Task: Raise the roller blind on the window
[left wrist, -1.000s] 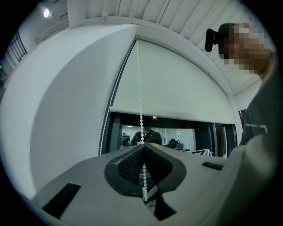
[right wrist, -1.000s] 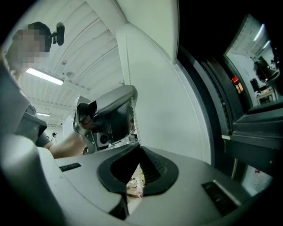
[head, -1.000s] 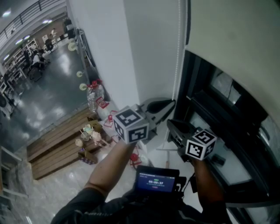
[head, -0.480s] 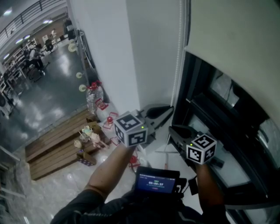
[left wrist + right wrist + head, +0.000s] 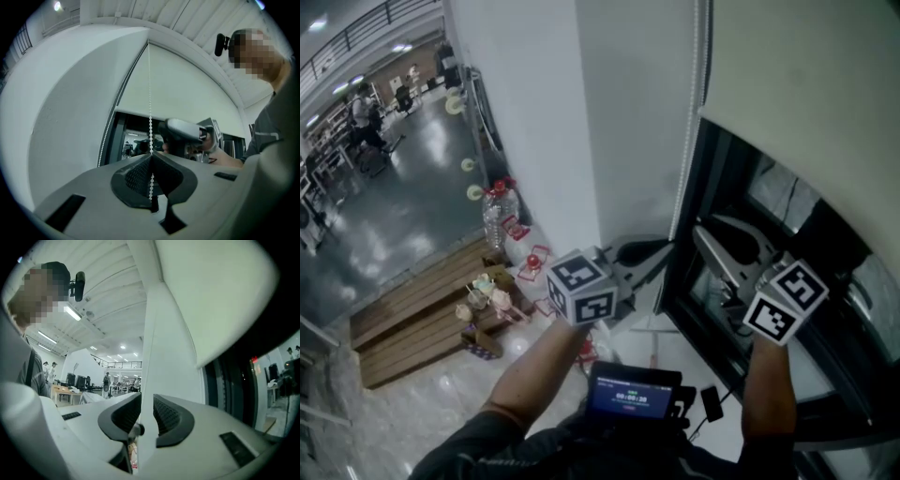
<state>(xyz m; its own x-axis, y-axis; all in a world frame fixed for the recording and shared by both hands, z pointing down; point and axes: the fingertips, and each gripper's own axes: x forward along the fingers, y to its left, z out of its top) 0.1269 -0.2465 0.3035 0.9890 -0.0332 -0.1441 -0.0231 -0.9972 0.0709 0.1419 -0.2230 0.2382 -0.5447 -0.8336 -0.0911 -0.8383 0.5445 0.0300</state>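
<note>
Gripping the bead chain (image 5: 150,93) with the left tool (image 5: 151,157), jaws pinched on the beads, the strand hanging plumb along the left edge of the window frame (image 5: 682,281), with the roller blind (image 5: 806,84) covering the upper window to the right. Just been opening the right tool (image 5: 705,227), nothing between its jaws. Held higher than the left and just right of the chain, so probably a short reach leftward to catch a higher stretch.

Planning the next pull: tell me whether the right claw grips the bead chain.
No: the right claw has just been opening, jaws apart and empty; the left claw pinches the bead chain.
</note>
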